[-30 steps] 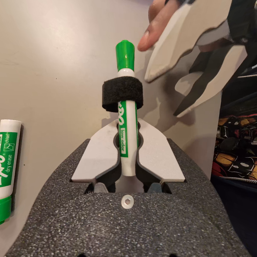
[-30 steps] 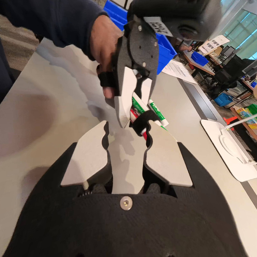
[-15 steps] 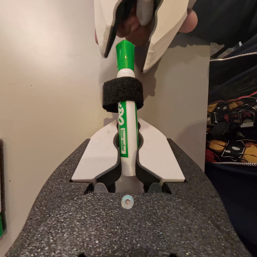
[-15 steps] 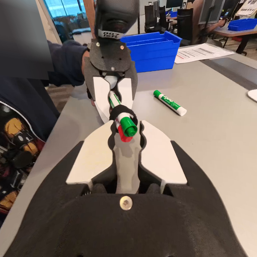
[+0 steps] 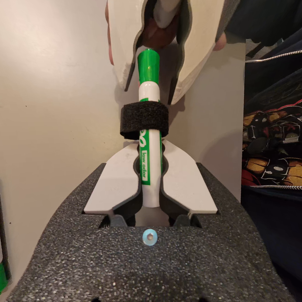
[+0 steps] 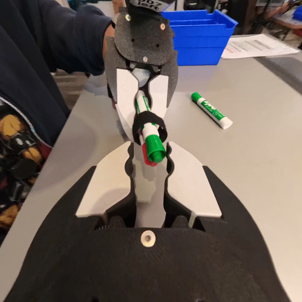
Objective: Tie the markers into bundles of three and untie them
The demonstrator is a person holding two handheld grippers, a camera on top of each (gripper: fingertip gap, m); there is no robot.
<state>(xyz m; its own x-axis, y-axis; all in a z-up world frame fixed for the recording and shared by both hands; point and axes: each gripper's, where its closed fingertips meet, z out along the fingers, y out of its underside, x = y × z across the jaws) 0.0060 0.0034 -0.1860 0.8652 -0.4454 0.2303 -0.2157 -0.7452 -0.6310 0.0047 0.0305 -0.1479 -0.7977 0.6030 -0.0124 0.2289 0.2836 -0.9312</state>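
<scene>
The left hand-held gripper (image 5: 150,147) is closed on the white barrel of a green-capped marker (image 5: 149,124), which points straight out from between its fingers above the grey tabletop (image 5: 57,98). A black fabric strap (image 5: 144,120) loops loosely round that marker just beyond the fingertips; the right wrist view shows a red-capped marker (image 6: 147,157) tucked under the green one inside the same loop, though how much of it the fingers grip is hard to tell from either view. The right hand-held gripper (image 6: 149,144) faces the bundle head-on with its fingers spread apart and holding nothing, the two caps lying between its fingertips. A second green marker (image 6: 211,110) lies flat on the tabletop, well apart to the side, with a blue bin (image 6: 201,37) and a printed sheet (image 6: 256,46) farther back.
</scene>
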